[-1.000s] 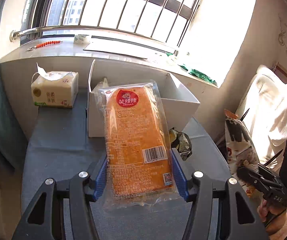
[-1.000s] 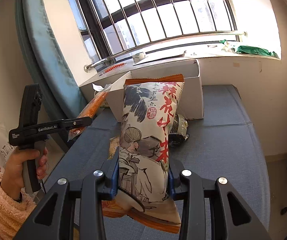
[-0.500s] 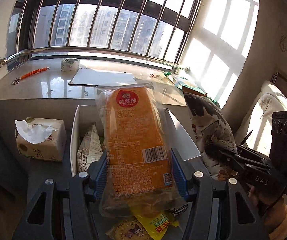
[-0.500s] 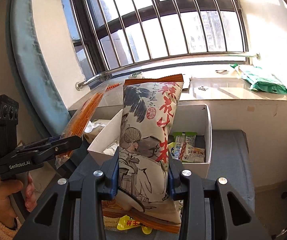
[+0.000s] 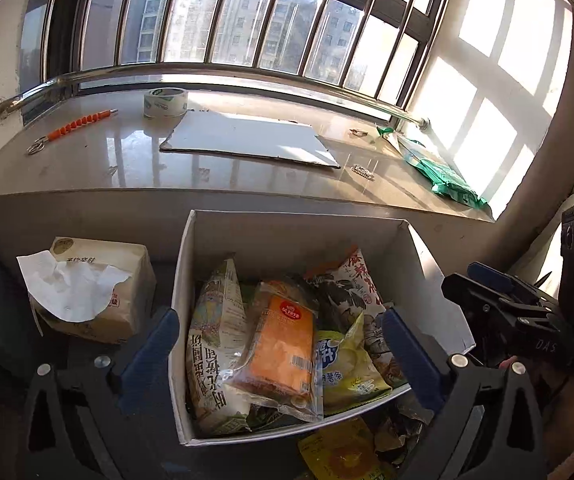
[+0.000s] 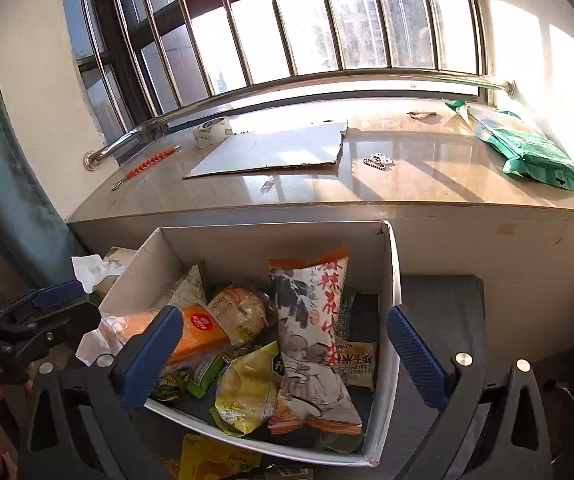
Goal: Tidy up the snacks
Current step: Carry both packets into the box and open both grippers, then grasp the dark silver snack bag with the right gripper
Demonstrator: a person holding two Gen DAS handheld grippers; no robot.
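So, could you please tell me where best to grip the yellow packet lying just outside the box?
Probably the yellow packet by its near edge, coming from above: it lies flat against the white box front wall, partly hidden.

Cut off by the bottom edge: a yellow packet (image 5: pixel 341 458) in front of the white box (image 5: pixel 287 224). Half buried under other snacks: a green packet (image 6: pixel 197 378). Too small to read: print on the tissue pack (image 5: pixel 103 280).
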